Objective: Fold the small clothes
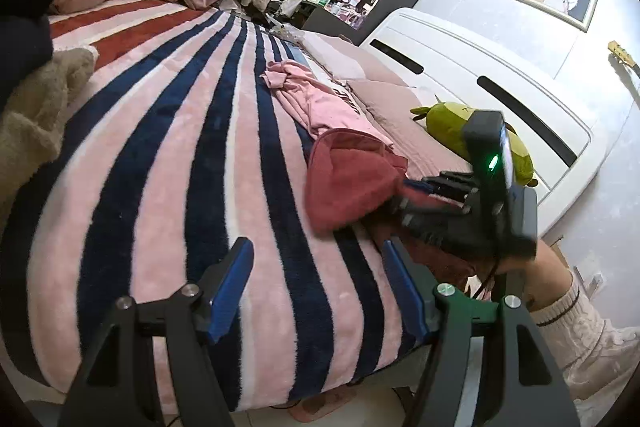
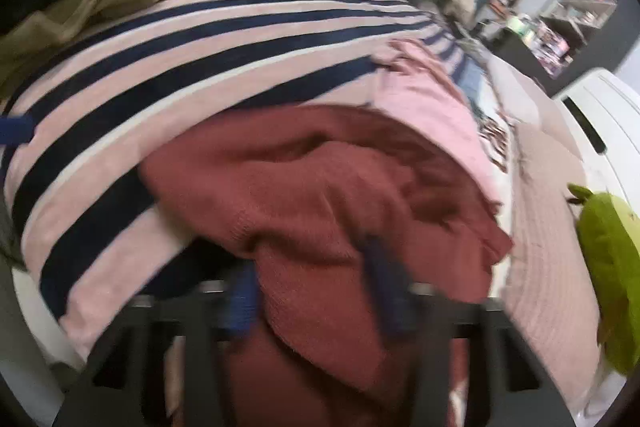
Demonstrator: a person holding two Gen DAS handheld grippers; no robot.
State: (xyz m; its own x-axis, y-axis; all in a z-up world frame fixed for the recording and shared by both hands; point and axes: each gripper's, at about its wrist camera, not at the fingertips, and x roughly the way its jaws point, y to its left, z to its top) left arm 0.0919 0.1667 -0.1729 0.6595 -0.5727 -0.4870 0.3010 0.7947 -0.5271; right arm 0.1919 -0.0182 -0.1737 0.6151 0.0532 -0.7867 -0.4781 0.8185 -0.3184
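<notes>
Sweater (image 2: 320, 211) apparently between right tongs (image 2: 316, 291)

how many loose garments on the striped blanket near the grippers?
2: a dark red knitted garment at the right gripper, and a crumpled light pink cotton garment just beyond it. Piles at the bed's far edges may hide more.
</notes>
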